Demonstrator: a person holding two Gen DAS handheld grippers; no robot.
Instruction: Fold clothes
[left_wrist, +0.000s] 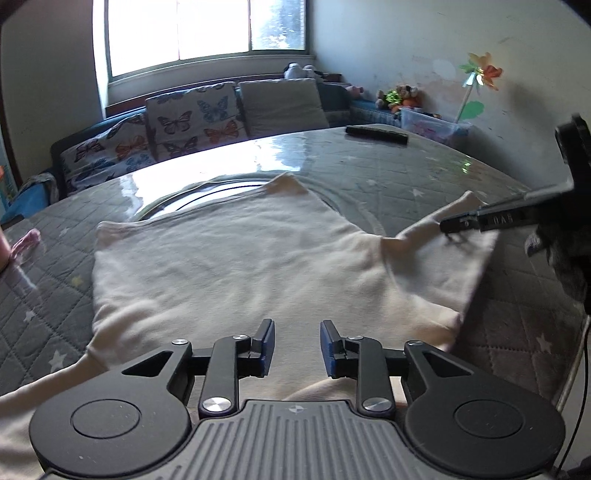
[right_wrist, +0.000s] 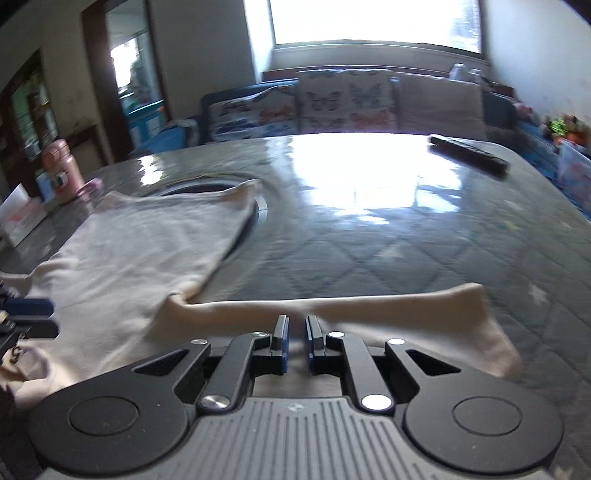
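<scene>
The cream shirt (left_wrist: 236, 266) lies spread over the grey quilted table (left_wrist: 424, 177), filling the middle of the left wrist view, its far edge draped across a round recess (left_wrist: 207, 192) in the tabletop. The left gripper (left_wrist: 297, 345) sits at the lower centre of that frame, blue pads well apart and released, hovering over the shirt's near hem with nothing between them. Over at the right edge, the right gripper (left_wrist: 448, 226) comes in from the side, its tip at the raised sleeve (left_wrist: 443, 236). In the right wrist view the right gripper (right_wrist: 296, 343) shows its fingers drawn close, a narrow gap between the pads, the sleeve (right_wrist: 369, 299) stretched just ahead of them; whether cloth is pinched, I cannot tell. A dark remote (left_wrist: 376, 133) rests near the far edge, upper right.
</scene>
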